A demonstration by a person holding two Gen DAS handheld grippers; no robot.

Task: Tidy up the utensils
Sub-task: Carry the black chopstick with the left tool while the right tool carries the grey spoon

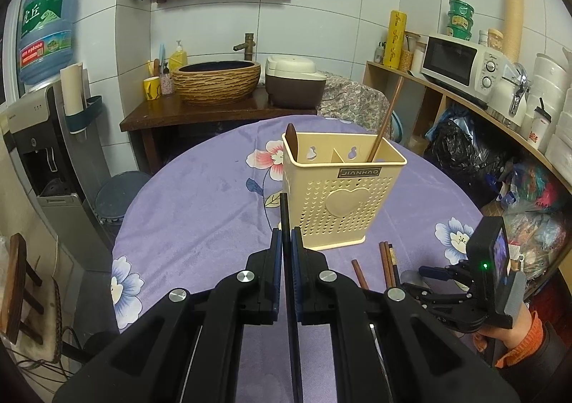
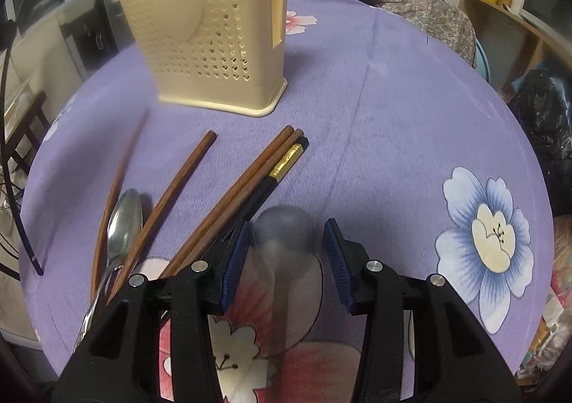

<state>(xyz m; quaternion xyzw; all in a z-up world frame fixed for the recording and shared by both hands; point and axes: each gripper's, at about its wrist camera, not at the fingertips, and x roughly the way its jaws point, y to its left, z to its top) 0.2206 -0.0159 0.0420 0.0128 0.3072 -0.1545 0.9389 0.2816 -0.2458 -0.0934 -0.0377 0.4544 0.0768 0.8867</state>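
— Two grippers, two different worries. Start left of the cream utensil holder (image 1: 343, 188): what is the left gripper (image 1: 286, 242) doing?

— Its jaws are pressed together on a thin black chopstick (image 1: 285, 213), which stands up just in front of the holder's left corner. A pinch that narrow lets the stick pivot; if it swings, the tip could catch the holder's rim instead of dropping into a compartment.

— What's already inside the holder?

— A dark brown utensil (image 1: 290, 138) in the left compartment, one brown chopstick (image 1: 388, 113) leaning in the right.

— And in front of the holder?

— Loose brown chopsticks (image 2: 186, 181), a metal spoon (image 2: 123, 224) crossing under them, and a black chopstick with a gold band (image 2: 286, 162), all flat on the purple tablecloth (image 2: 393, 117).

— Further right?

— The right gripper (image 2: 286, 249) is spread, with a blurred rounded shape (image 2: 286, 224) between the pads. Probably a spoon bowl, though motion blur makes it uncertain, and neither pad seems to press it.

— The risk?

— Closing on a rounded bowl could squirt it sideways into the chopstick pile beside the left pad, scattering them, or pinch the cloth.
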